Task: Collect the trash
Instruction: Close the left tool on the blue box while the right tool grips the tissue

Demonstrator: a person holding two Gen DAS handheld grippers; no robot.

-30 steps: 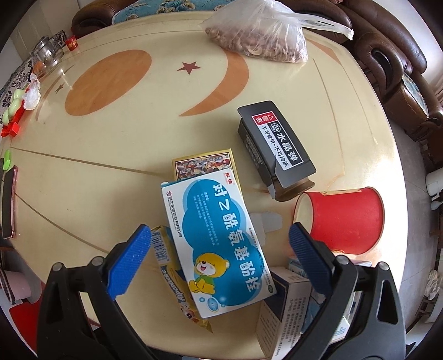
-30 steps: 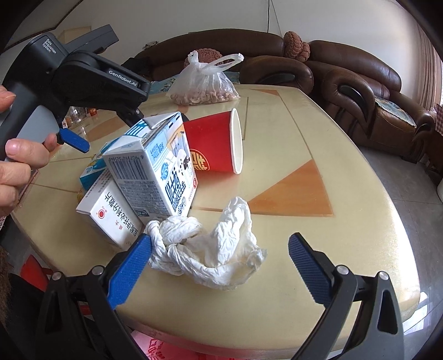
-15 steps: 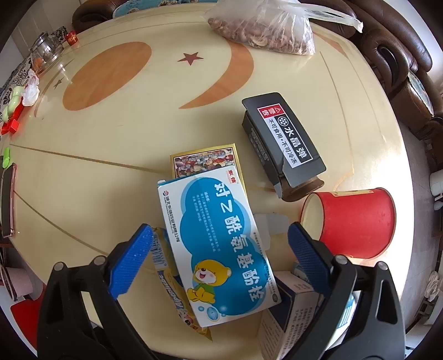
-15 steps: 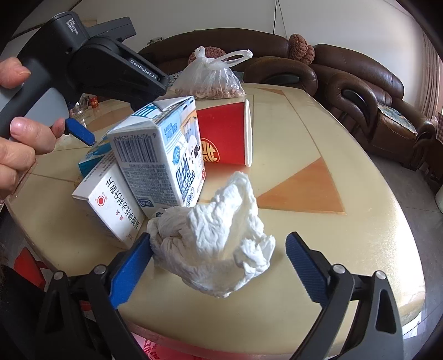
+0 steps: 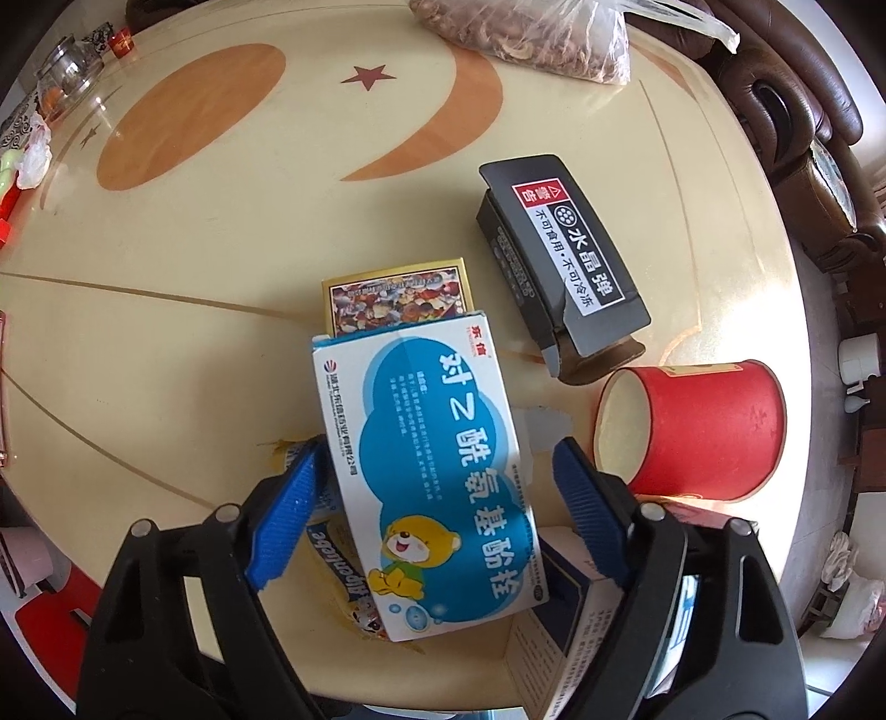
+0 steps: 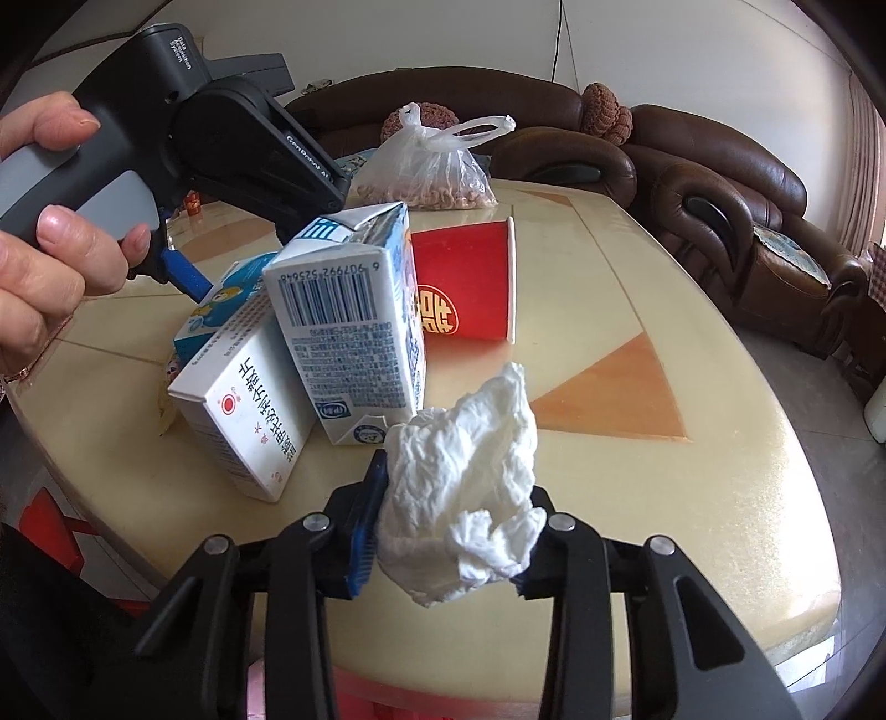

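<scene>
A blue-and-white medicine box (image 5: 421, 471) lies on other packets, between the pads of my left gripper (image 5: 437, 498). Those jaws are closing: the left pad is at the box's edge and the right pad still stands clear of it. A crumpled white tissue (image 6: 470, 482) is bunched between the pads of my right gripper (image 6: 443, 531), whose jaws are closing and squeezing it; the right pad is hidden behind the tissue. A red paper cup (image 5: 698, 432) (image 6: 465, 288) lies on its side. A milk carton (image 6: 354, 315) and a white medicine box (image 6: 243, 410) stand just behind the tissue.
On the cream table (image 5: 221, 249) lie a black box (image 5: 559, 260), a gold-edged packet (image 5: 396, 299) and a bag of nuts (image 5: 531, 27) (image 6: 432, 171). A hand (image 6: 44, 266) holds the left tool. Brown sofas (image 6: 720, 183) ring the far side.
The right jaws came in from wide open and gathered the spread tissue into a ball between the pads. The left jaws narrowed around the blue-and-white box, which now looks closer.
</scene>
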